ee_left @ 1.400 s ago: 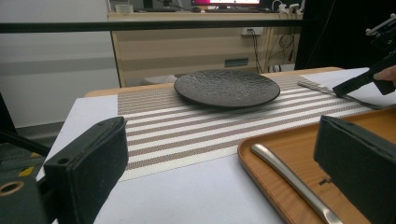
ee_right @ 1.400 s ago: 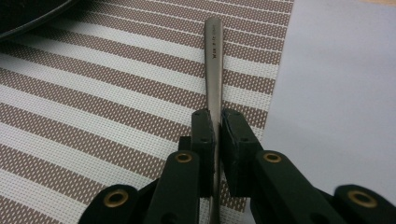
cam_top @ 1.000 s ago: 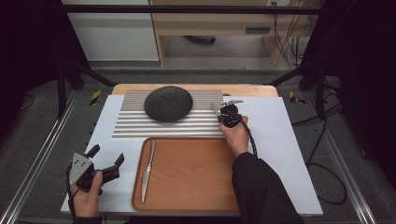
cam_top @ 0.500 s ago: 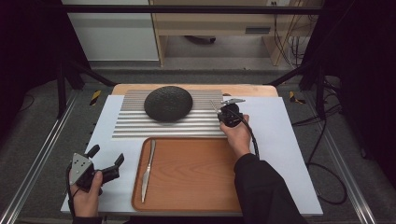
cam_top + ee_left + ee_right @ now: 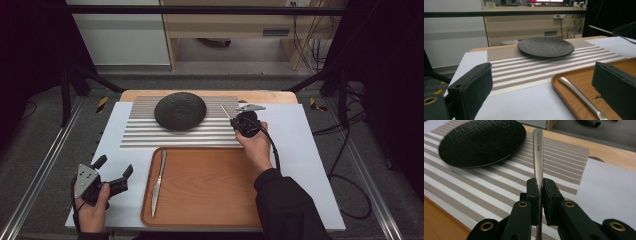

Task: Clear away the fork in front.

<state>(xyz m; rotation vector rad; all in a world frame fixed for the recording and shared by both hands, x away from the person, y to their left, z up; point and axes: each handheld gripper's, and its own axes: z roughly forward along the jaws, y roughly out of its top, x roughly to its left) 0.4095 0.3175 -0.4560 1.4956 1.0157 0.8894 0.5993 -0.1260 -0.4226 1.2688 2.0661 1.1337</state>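
1. Setting first: a table (image 5: 310, 165) with a pale sheet over it, its wooden edge peeking out at the far side, dark floor all around and a light wood cabinet behind.
2. The thing being handled is a slim metal utensil handle (image 5: 538, 155). It's pinched edge-on in the right gripper (image 5: 540, 195) and sticks out past the tips over the striped placemat (image 5: 486, 185). Which piece of cutlery it is, I can't tell, since the business end is hidden under the gripper.
3. So the right claw is clamped tight on that handle, pads squeezed flat against both sides. From the high view the right gripper (image 5: 239, 121) sits at the placemat's right end, with the thin handle (image 5: 225, 111) poking out toward the far left.
4. Just left of it is a black textured plate (image 5: 180, 111), lying on the middle of the placemat (image 5: 150, 135), near the handle but not touching it.
5. Closer to the person there's a wooden tray (image 5: 210, 190), butted right up against the near edge of the placemat.
6. A knife (image 5: 157, 181) lies along the tray's left side, lengthwise.
7. Way off at the near left corner, the left gripper (image 5: 114, 173) is held just above the sheet, jaws spread wide apart with nothing between them. Its own camera looks past the pads at the knife (image 5: 579, 97) and plate (image 5: 545, 46).
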